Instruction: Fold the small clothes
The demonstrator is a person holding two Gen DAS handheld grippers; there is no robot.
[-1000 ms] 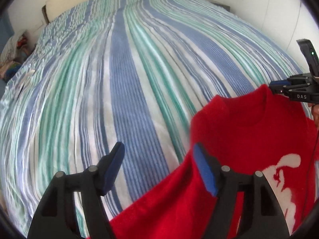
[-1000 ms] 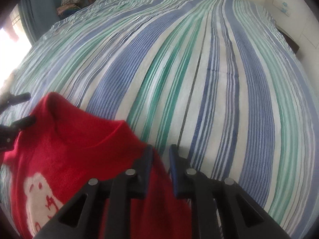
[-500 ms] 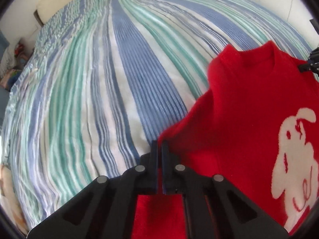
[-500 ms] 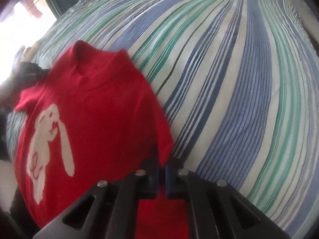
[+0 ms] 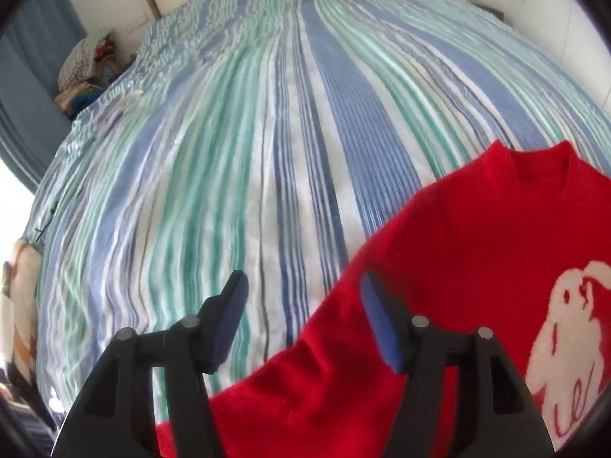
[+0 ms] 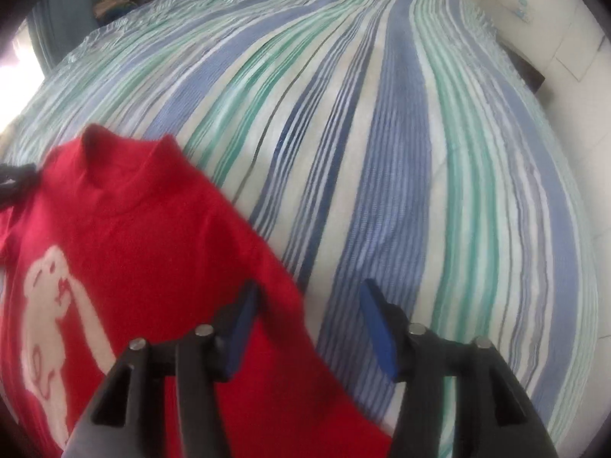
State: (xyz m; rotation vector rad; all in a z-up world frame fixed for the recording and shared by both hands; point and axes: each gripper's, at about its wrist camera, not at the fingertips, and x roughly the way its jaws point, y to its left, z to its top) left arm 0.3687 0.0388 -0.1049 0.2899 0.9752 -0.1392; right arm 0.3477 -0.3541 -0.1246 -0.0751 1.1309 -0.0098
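No readable text, label, brand, number or sign anywhere in either view. On the front of the red sweater (image 5: 469, 267) only a white animal figure (image 6: 53, 316), a picture and not lettering.
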